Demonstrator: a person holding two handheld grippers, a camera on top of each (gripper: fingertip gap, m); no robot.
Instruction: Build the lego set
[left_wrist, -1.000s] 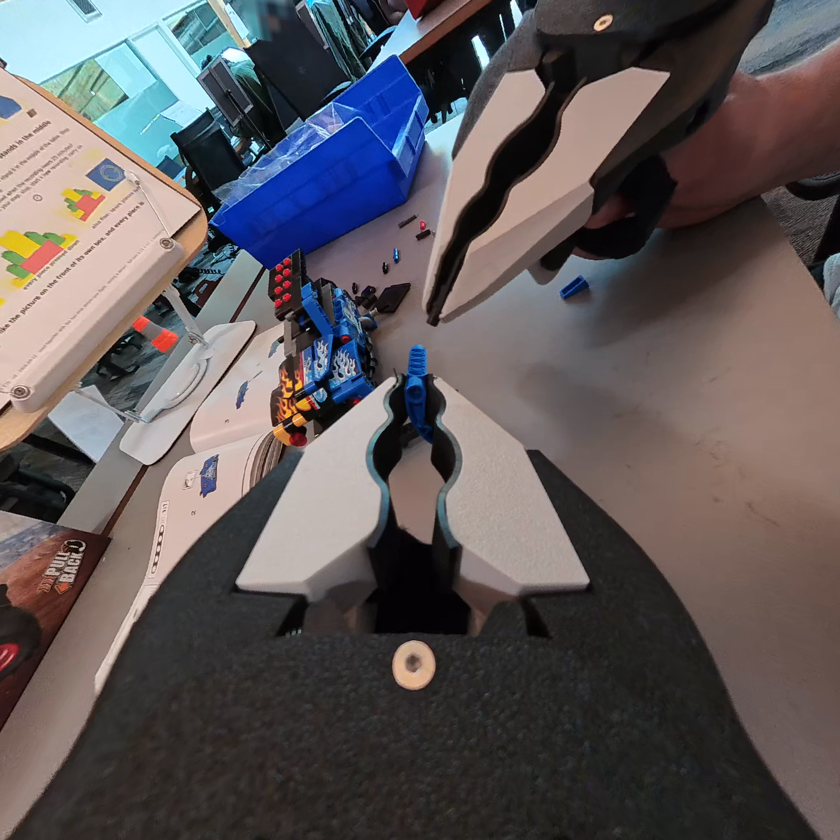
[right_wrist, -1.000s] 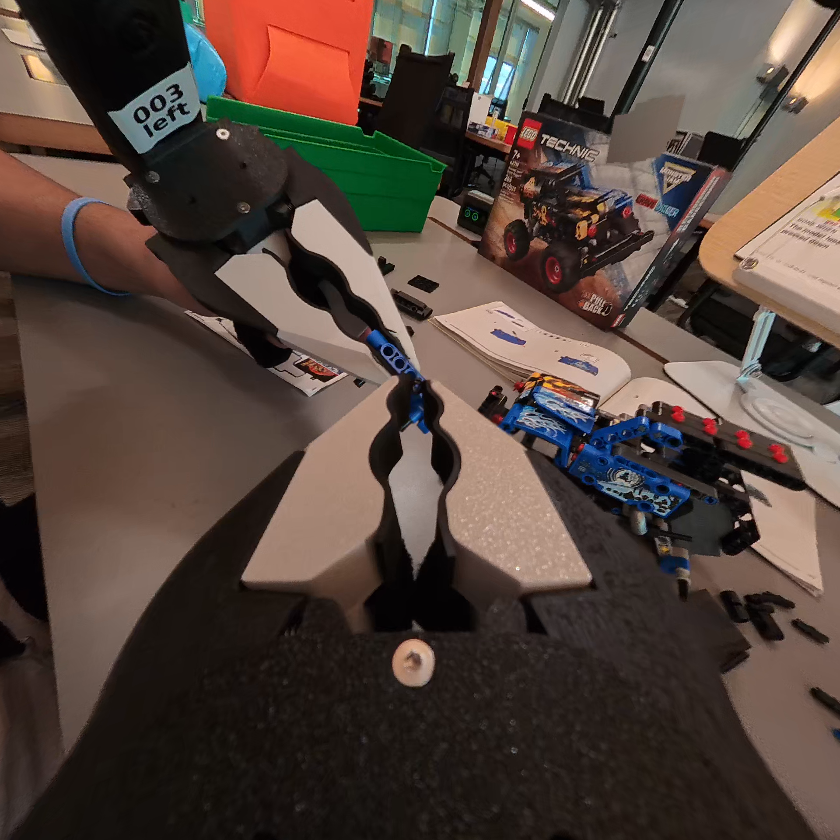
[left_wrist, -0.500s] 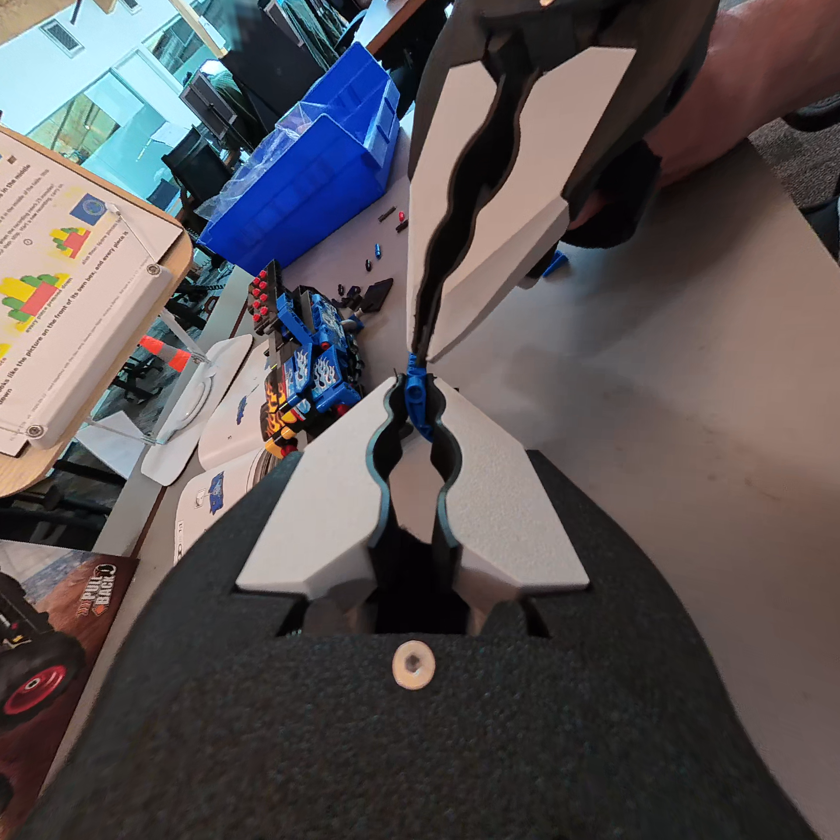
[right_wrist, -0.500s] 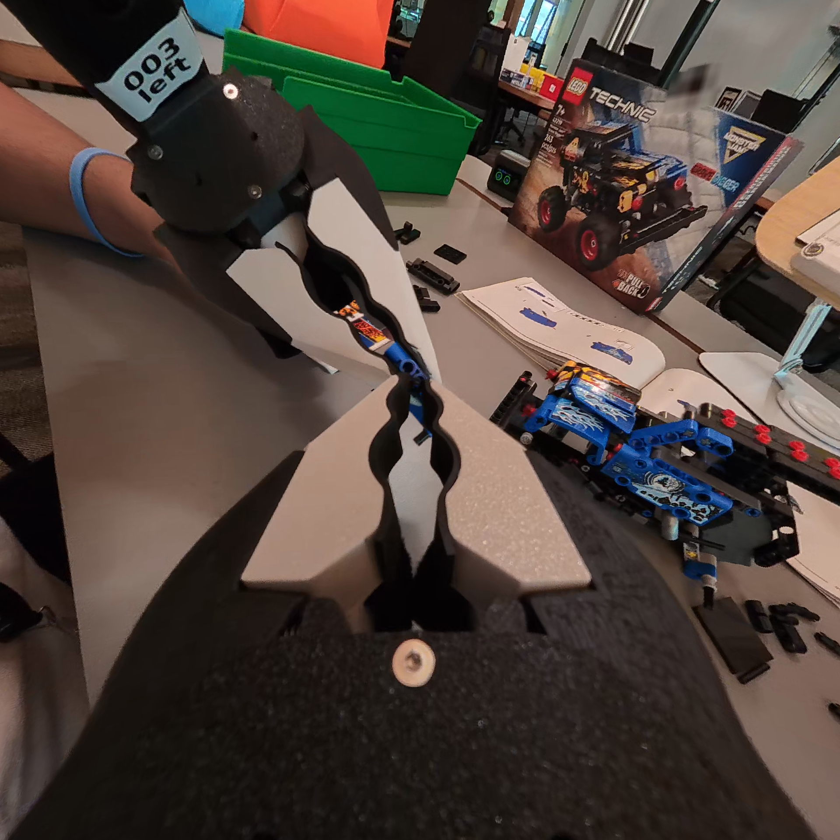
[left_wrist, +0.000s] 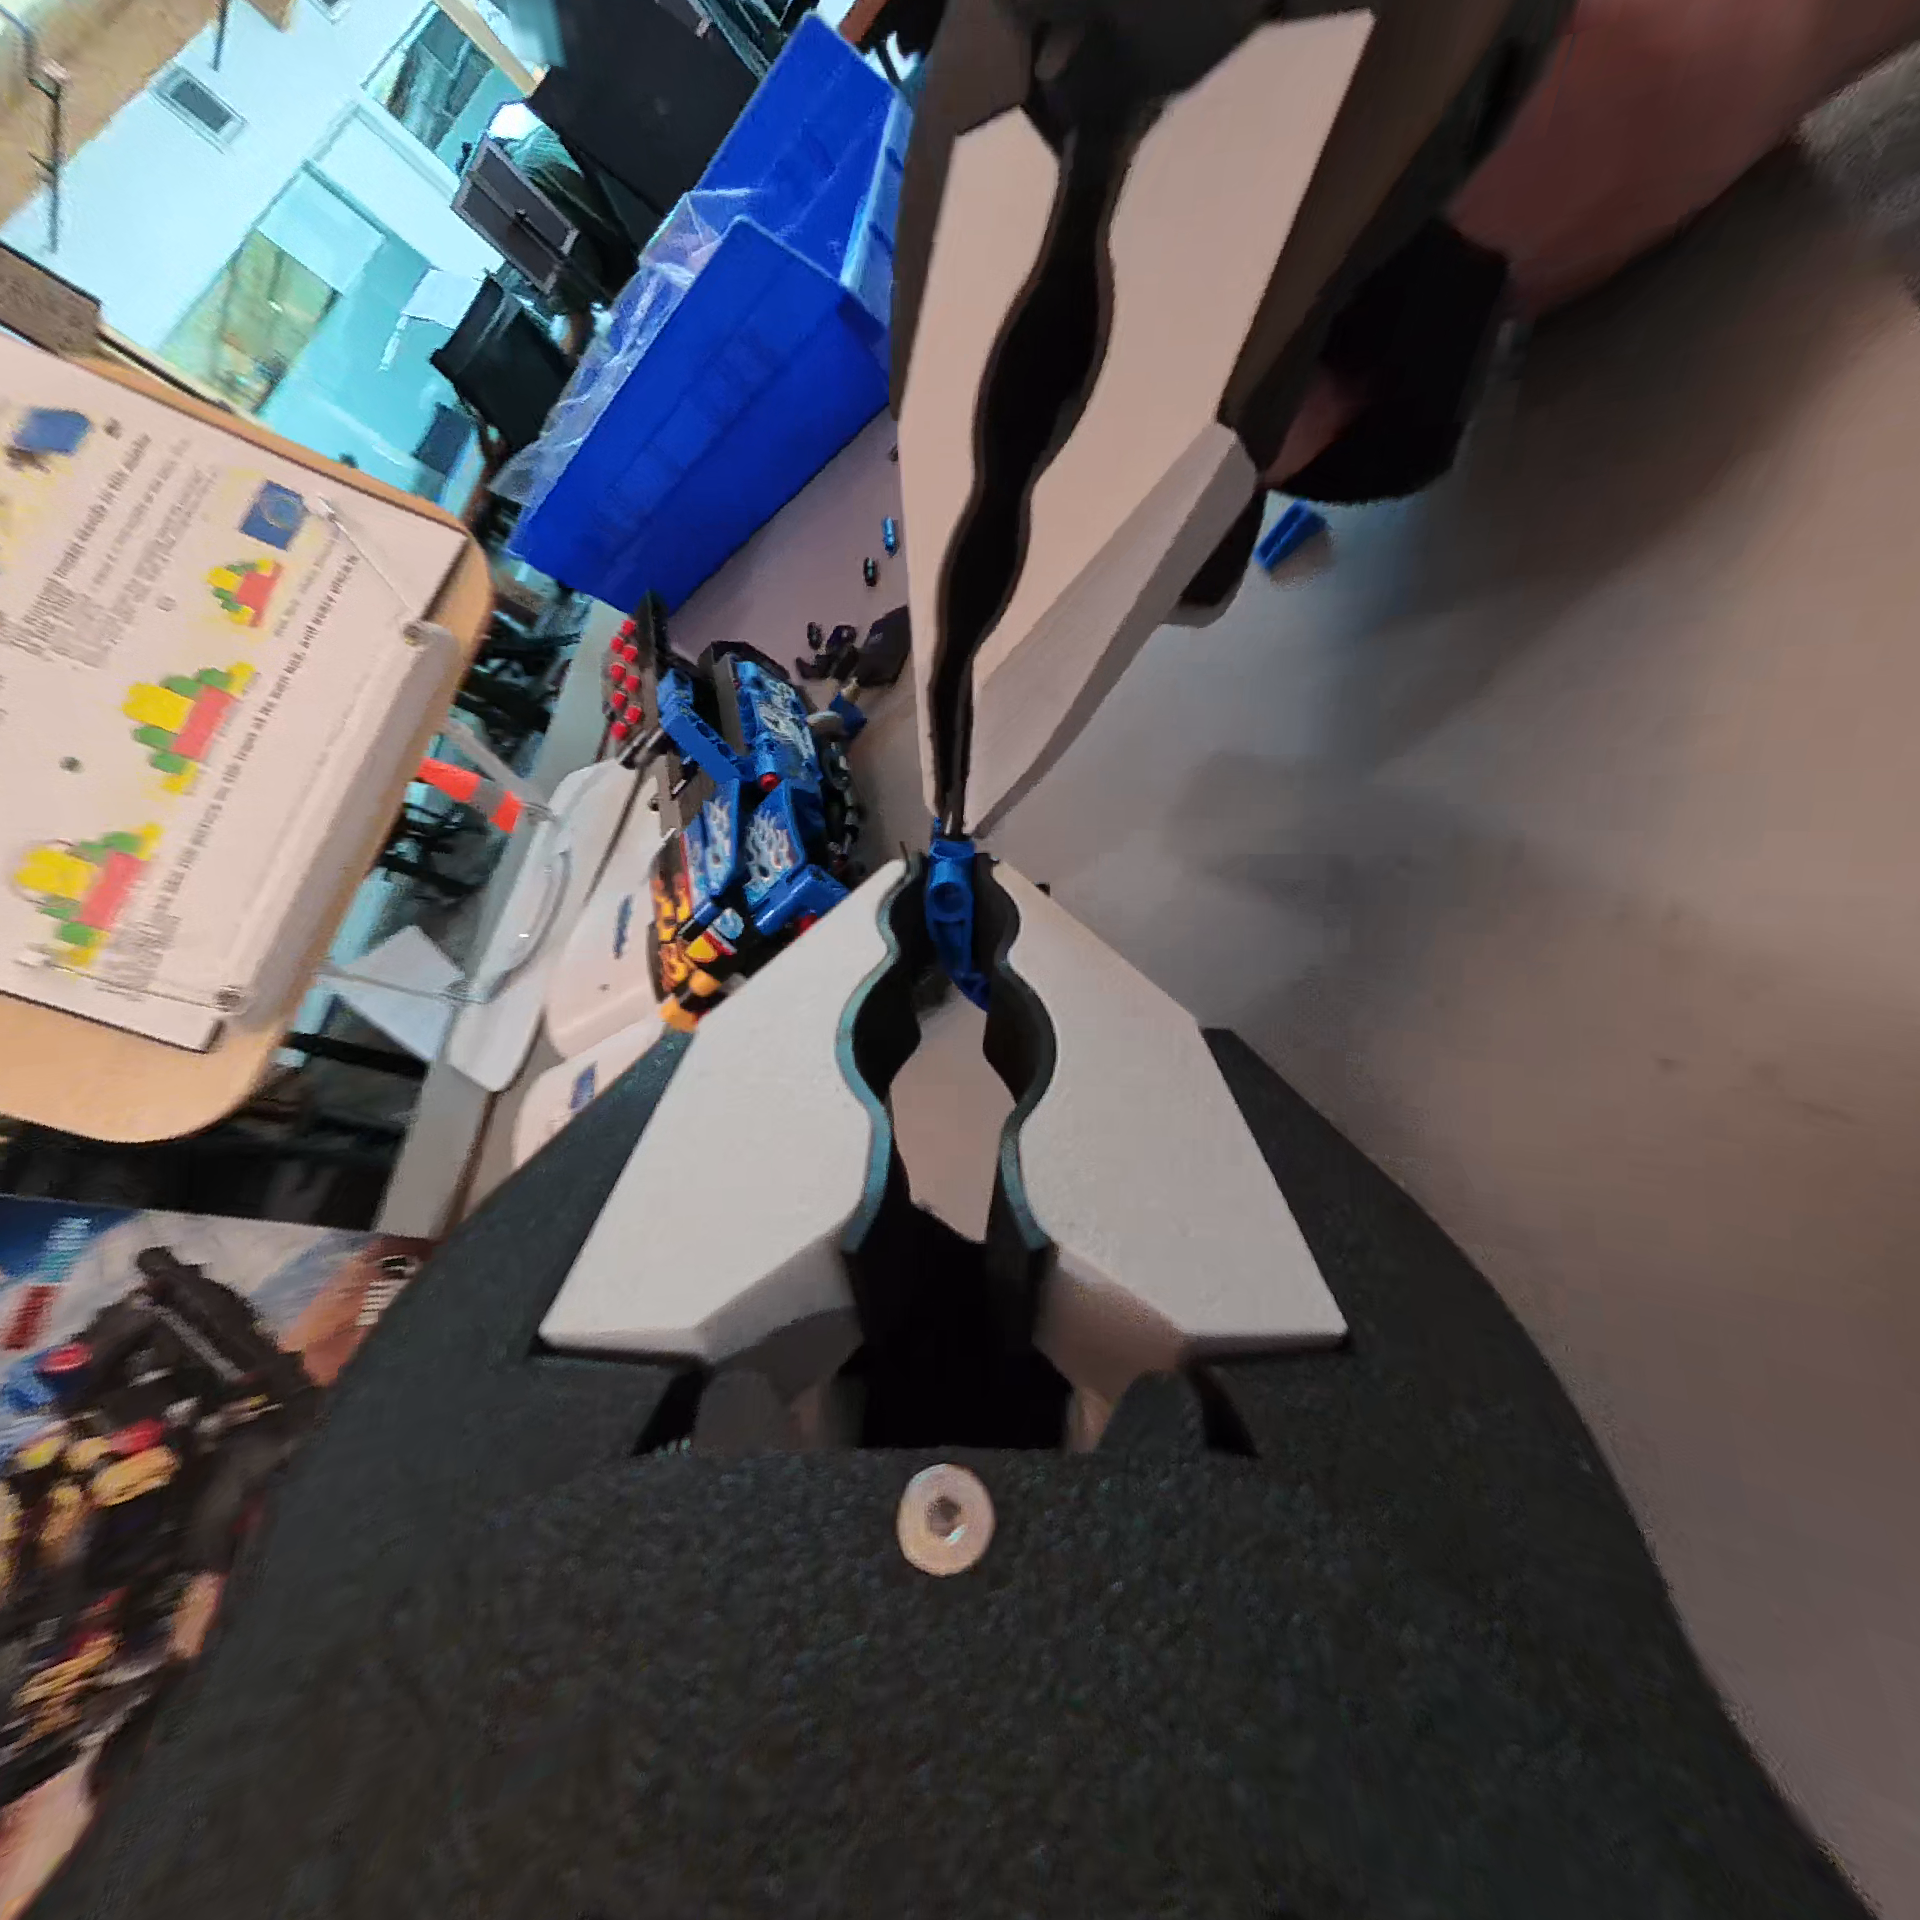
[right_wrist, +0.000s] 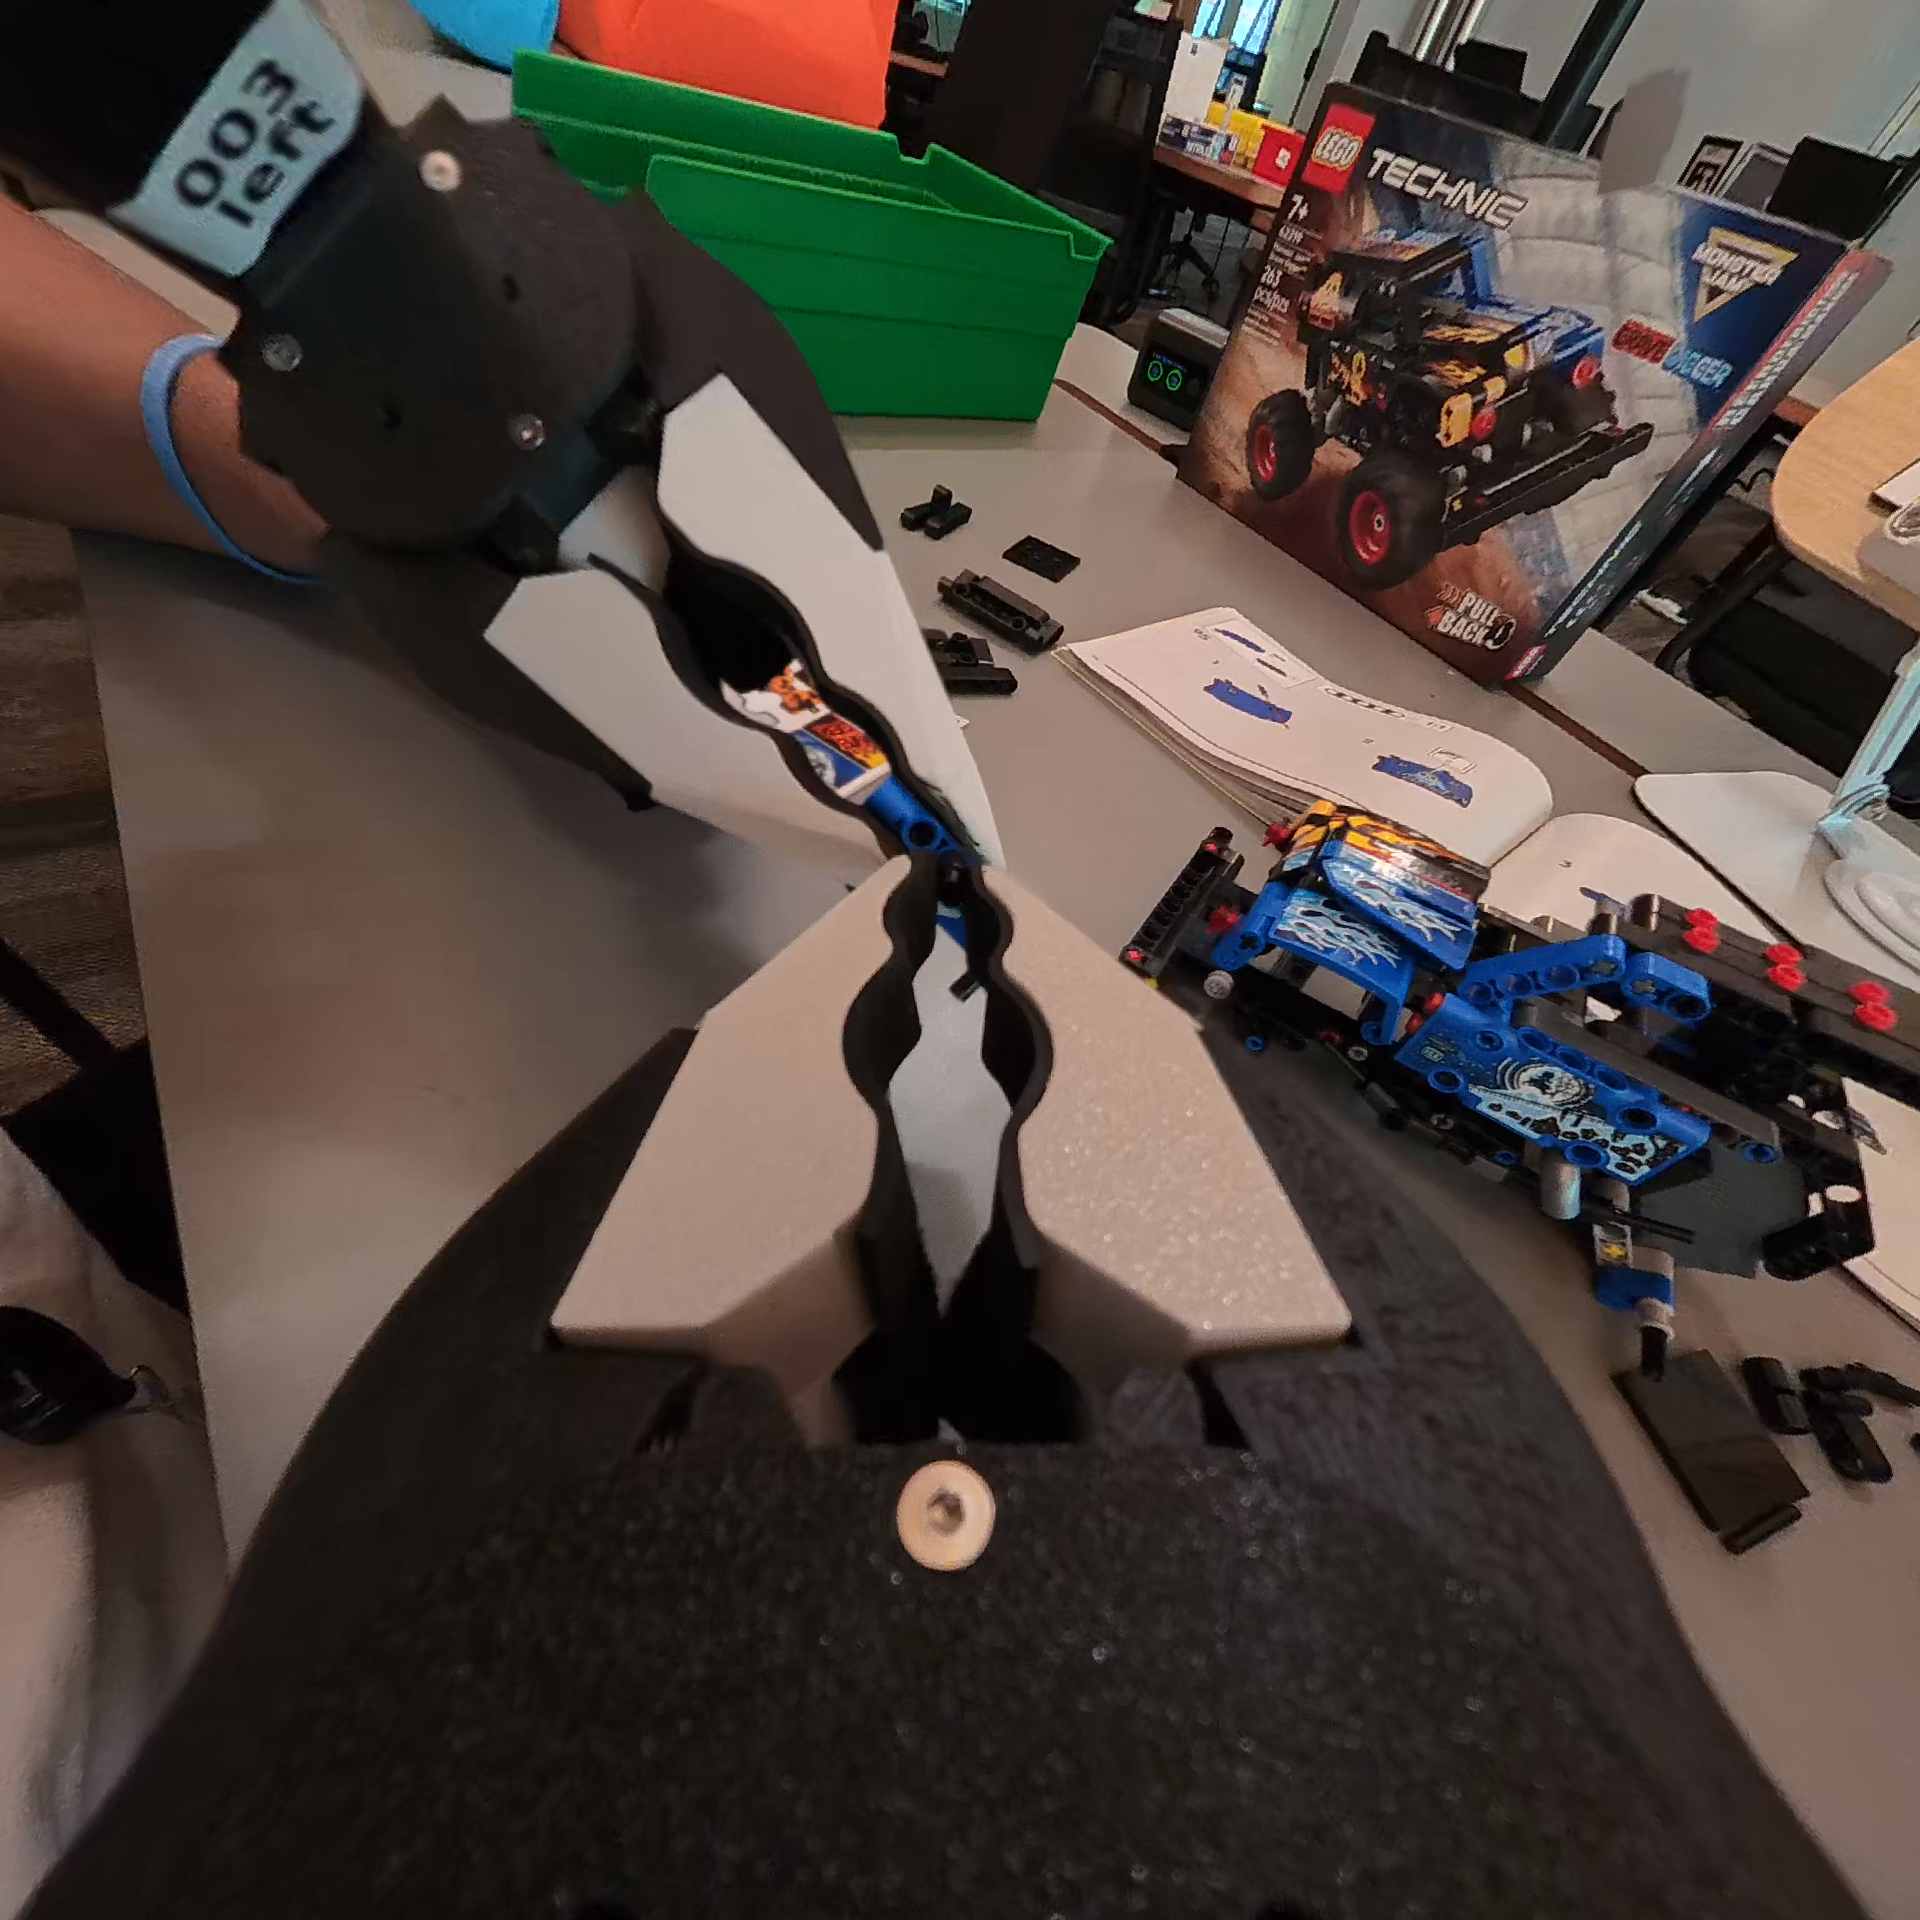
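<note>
Grey tabletop (left_wrist: 1558, 935), both claws meet tip to tip: left claw (left_wrist: 951, 883) pinches blue beam (left_wrist: 951, 904), right claw (right_wrist: 951, 883) nearly closed on small dark piece (right_wrist: 961, 982); misalignment could pop either loose

Grey table (right_wrist: 436, 997) under truck (right_wrist: 1538, 1060), booklet (right_wrist: 1299, 727), box (right_wrist: 1507, 364).

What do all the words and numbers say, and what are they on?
I won't read writing out; here is what carries it.
Pale blue sticker on the left gripper: readable.
Set box: large print, readable.
Instruction booklet: too small.
Sheet on the board: blurred.
</note>
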